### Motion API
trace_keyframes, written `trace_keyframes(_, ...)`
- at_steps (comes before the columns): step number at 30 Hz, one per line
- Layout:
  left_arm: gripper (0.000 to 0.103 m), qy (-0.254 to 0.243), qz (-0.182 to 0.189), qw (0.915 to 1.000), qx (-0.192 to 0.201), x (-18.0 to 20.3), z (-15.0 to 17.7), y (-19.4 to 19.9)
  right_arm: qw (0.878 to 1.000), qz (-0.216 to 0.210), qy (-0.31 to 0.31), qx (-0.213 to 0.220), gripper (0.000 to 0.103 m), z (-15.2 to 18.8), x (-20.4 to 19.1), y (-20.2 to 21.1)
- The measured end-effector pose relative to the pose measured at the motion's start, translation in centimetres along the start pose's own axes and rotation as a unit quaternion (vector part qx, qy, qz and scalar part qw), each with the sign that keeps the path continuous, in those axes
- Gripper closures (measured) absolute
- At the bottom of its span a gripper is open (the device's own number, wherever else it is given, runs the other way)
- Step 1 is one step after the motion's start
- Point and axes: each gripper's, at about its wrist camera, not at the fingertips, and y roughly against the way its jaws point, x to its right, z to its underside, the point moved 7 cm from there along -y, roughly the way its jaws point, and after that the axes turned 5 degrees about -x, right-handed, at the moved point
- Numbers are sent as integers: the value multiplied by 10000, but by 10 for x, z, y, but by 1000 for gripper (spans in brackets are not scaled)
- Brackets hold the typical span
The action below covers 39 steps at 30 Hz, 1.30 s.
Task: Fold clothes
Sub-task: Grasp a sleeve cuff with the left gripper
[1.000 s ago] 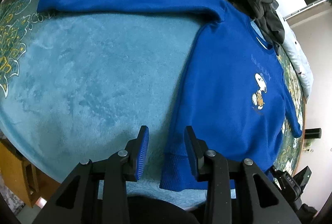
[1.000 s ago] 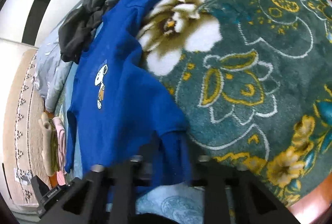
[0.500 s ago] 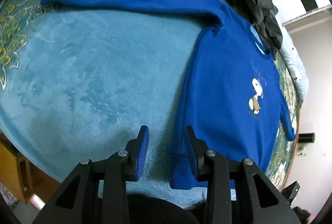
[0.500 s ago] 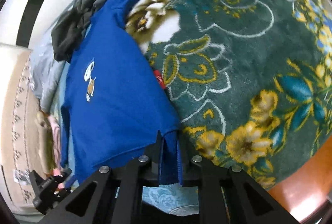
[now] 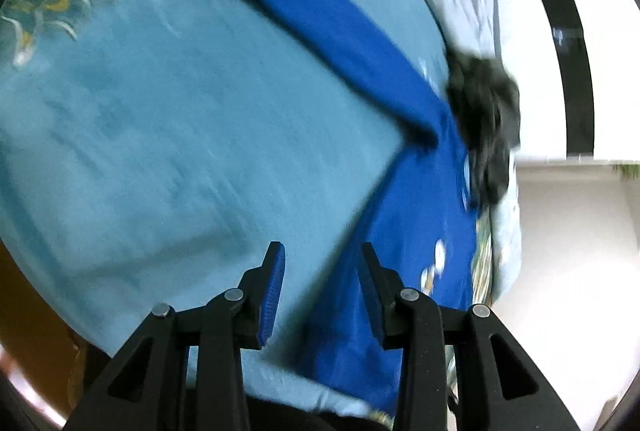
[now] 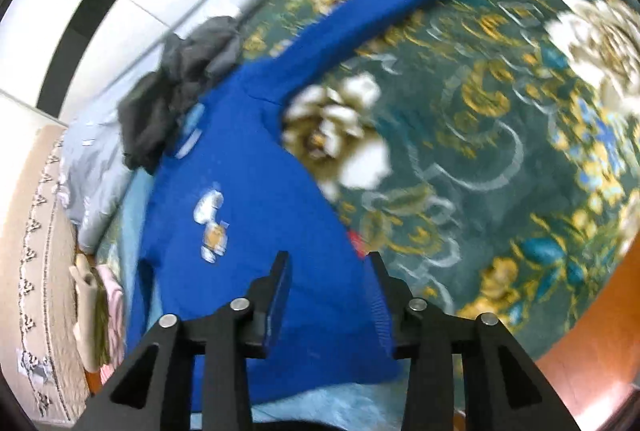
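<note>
Both grippers, left gripper (image 5: 320, 287) and right gripper (image 6: 326, 295), have jaws opening, gripping nothing, above the sweater (image 6: 248, 231); each should pinch one sleeve near its cuff, low in the frame.

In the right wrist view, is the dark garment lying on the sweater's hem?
No, the dark garment lies at the collar end of the blue sweater.

Both wrist views, down onto sweater (image 5: 400, 215)
</note>
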Motion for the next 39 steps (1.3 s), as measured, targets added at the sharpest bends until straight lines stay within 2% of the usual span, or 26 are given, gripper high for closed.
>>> trace_keyframes(3,60,329,-49,9988,360,-19,-30,16,9992,-404,37,19,48,-3,-31,-8)
trace_keyframes(8,58,1014,-6,9920,756,-42,-70,31,9926,-1207,-13,159,47,-2,-82,-20)
trace_keyframes(10,58,1025,-99,9912,830,-45,-79,33,9893,-1430,71,293,45,-1,-101,-19)
trace_keyframes(12,57,973,-198,9914,855,-45,-87,34,9882,-1465,274,365,44,-1,-116,-20)
trace_keyframes(14,57,879,-286,9924,807,-46,-94,32,9873,-1446,583,316,43,0,-130,-23)
trace_keyframes(18,57,797,-386,9934,730,-52,-109,31,9790,-1792,945,214,43,6,-151,-30)
trace_keyframes(24,54,1139,-147,9901,811,-55,-132,29,9781,-1697,911,788,43,-3,-157,-40)
trace_keyframes(26,49,1374,19,9866,876,-56,-143,27,9801,-1657,834,714,43,-4,-156,-51)
trace_keyframes(28,49,1536,60,9836,941,-56,-155,24,9820,-1605,805,581,43,-3,-152,-61)
trace_keyframes(31,49,1652,-185,9811,991,-59,-170,15,9842,-1516,780,470,43,-4,-142,-72)
trace_keyframes(34,51,1809,-237,9773,1075,-62,-177,11,9853,-1505,696,415,42,-9,-132,-76)
trace_keyframes(35,58,1779,-252,9773,1118,-63,-179,13,9855,-1496,678,417,42,-12,-128,-76)
trace_keyframes(36,69,1735,-324,9777,1134,-61,-181,12,9858,-1485,663,423,42,-14,-125,-76)
trace_keyframes(39,94,1636,-637,9778,1146,-57,-187,10,9860,-1492,591,444,42,-23,-116,-74)
